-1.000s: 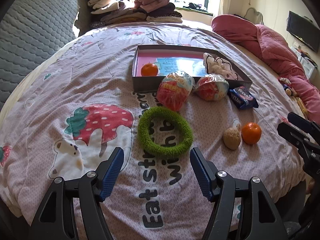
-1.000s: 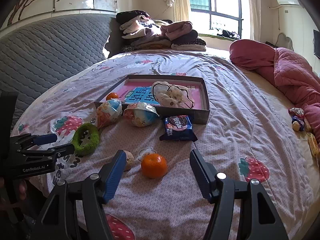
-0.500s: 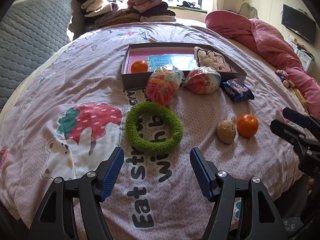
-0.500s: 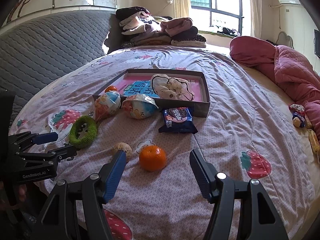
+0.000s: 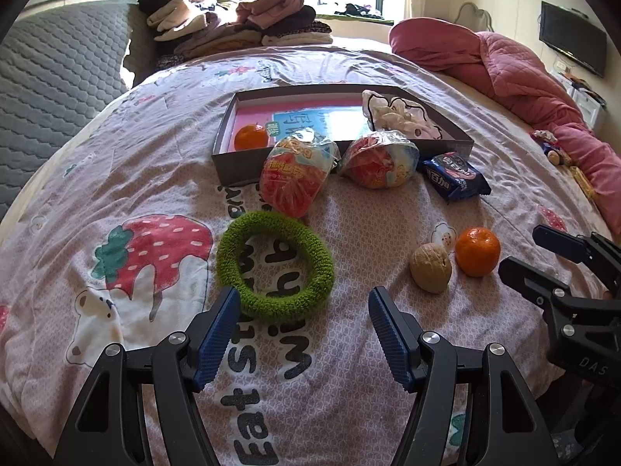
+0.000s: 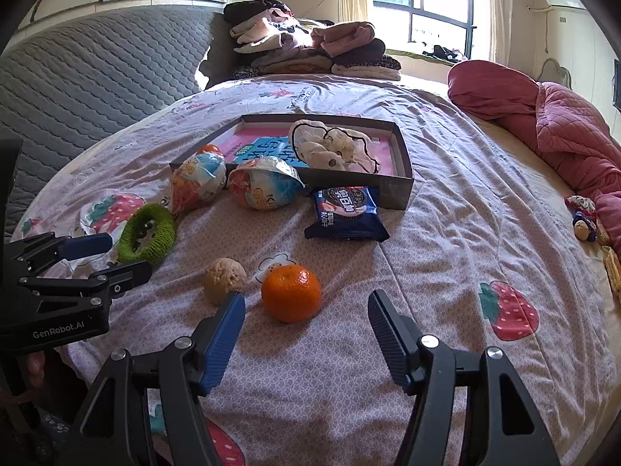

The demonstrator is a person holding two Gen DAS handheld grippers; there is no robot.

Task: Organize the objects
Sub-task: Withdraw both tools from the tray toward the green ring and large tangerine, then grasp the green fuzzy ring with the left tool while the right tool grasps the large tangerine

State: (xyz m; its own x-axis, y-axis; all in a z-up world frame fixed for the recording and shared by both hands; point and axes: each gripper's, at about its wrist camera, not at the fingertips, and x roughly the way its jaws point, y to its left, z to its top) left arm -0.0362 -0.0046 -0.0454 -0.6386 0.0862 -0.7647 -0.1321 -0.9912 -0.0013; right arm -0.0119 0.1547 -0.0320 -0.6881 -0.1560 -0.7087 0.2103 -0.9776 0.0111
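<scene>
A green fuzzy ring lies on the bedspread just ahead of my open, empty left gripper; it also shows in the right wrist view. An orange and a walnut lie just ahead of my open, empty right gripper. Two wrapped snack balls and a blue cookie packet lie in front of a shallow grey box. The box holds a second orange, a blue card and a cream scrunchie.
Folded clothes are stacked at the bed's far end. A pink quilt is bunched on the right. A grey padded headboard stands on the left. Small toys lie near the right edge of the bed.
Both grippers have moved forward and lower toward the bed. The green ring now sits closer to my left fingers, and the orange and walnut closer to my right fingers. Nothing was grasped.
</scene>
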